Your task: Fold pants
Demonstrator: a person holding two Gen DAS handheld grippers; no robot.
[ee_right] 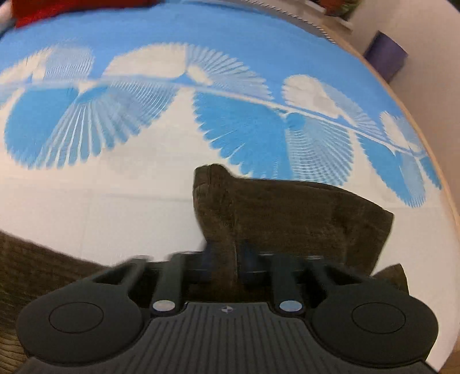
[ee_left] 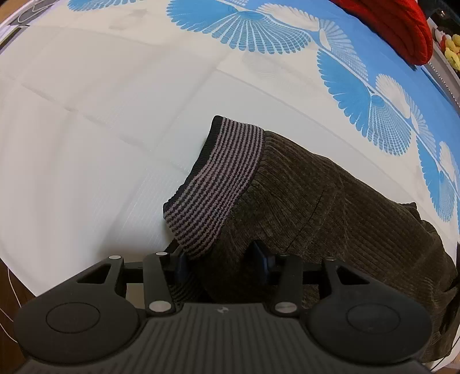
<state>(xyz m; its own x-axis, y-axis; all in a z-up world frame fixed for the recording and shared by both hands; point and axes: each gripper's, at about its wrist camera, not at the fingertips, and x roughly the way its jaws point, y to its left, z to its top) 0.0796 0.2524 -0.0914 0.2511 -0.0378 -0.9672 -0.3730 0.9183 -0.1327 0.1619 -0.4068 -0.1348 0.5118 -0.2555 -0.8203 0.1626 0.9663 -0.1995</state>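
Dark olive corduroy pants (ee_left: 316, 201) lie folded on the bed, their striped black-and-grey waistband (ee_left: 218, 178) turned towards the left. My left gripper (ee_left: 221, 259) points steeply down at the waistband's near corner. Its jaws stand apart with the cloth bunched between them, not visibly squeezed. In the right wrist view the other end of the pants (ee_right: 287, 213) rises in a fold. My right gripper (ee_right: 227, 259) is shut on that fold, a narrow ridge of cloth pinched between its fingers. This view is motion-blurred.
The bedsheet (ee_left: 100, 129) is white with a blue fan pattern (ee_right: 244, 126) towards the far side. A red garment (ee_left: 396, 26) lies at the far edge. The bed's wooden edge (ee_right: 444, 184) curves along the right, with a purple box (ee_right: 385, 54) on the floor beyond.
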